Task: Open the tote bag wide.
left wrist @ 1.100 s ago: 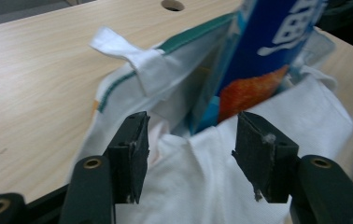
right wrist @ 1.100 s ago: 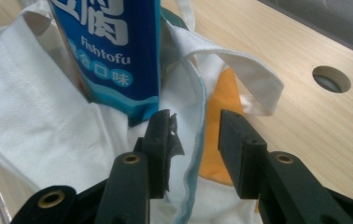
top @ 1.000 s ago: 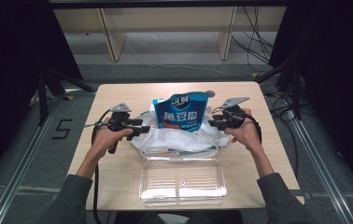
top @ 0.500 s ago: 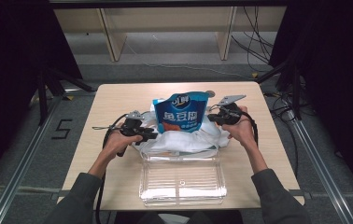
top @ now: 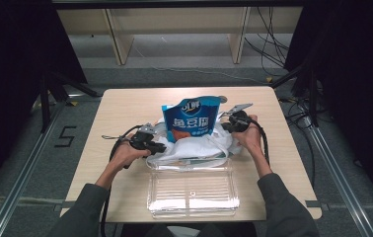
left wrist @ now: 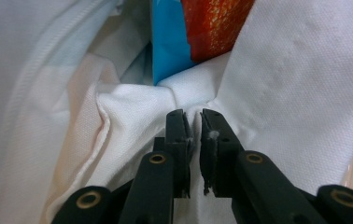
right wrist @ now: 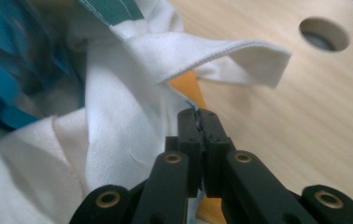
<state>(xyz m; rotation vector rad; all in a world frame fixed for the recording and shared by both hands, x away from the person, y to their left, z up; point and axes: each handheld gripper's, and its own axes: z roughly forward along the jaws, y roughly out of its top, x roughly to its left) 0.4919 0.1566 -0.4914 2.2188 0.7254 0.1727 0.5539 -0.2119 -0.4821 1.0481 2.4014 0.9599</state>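
A blue snack pouch [top: 190, 118] stands upright inside a crumpled white cloth bag [top: 194, 144] at the middle of the table. My left gripper [top: 151, 143] is at the bag's left side. Its jaws [left wrist: 193, 114] are closed to a thin gap on a puckered fold of the white cloth [left wrist: 132, 102], just below the blue pouch [left wrist: 167, 42]. My right gripper [top: 230, 123] is at the bag's right side. It is shut [right wrist: 198, 112] on the cloth bag's edge [right wrist: 118, 93], where an orange strip [right wrist: 186, 84] shows beside a loose white handle [right wrist: 221, 53].
A clear plastic tray [top: 192, 192] lies on the wooden table [top: 125, 108] right in front of the bag, near the front edge. A round hole [right wrist: 324, 33] is in the tabletop beyond the right gripper. Cables trail from both grippers.
My left gripper moved right, in against the bag's left side, and closed on a fold of cloth. The right gripper stayed on the bag's right edge.
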